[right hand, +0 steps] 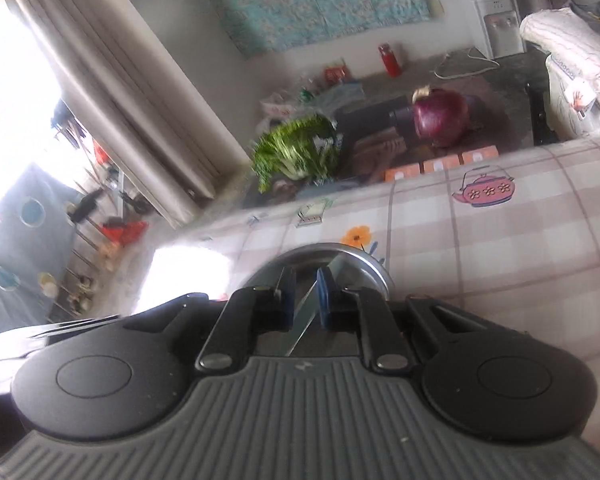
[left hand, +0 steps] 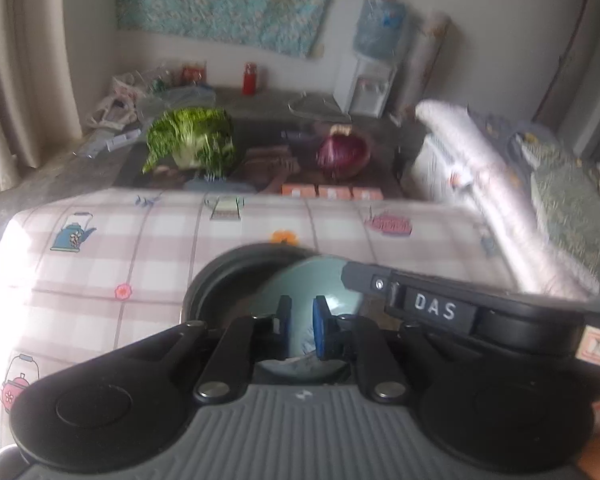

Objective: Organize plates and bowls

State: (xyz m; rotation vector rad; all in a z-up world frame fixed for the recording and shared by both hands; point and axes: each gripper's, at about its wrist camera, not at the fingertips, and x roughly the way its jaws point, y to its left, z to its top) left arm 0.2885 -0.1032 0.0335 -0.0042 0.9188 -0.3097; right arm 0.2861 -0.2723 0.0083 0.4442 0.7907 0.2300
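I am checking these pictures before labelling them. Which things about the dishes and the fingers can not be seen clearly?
- Left wrist view: the teal plate is partly hidden by the left gripper and the right gripper's body, so its grip is unclear.
- Right wrist view: the metal bowl shows only its far rim; the right gripper covers the rest.
- Both views: motion blur smears floor items.

Place: a lived-in home room
Signs: checked tablecloth (left hand: 148,248), water dispenser (left hand: 366,80), curtain (right hand: 112,80), cabbage (left hand: 192,140)
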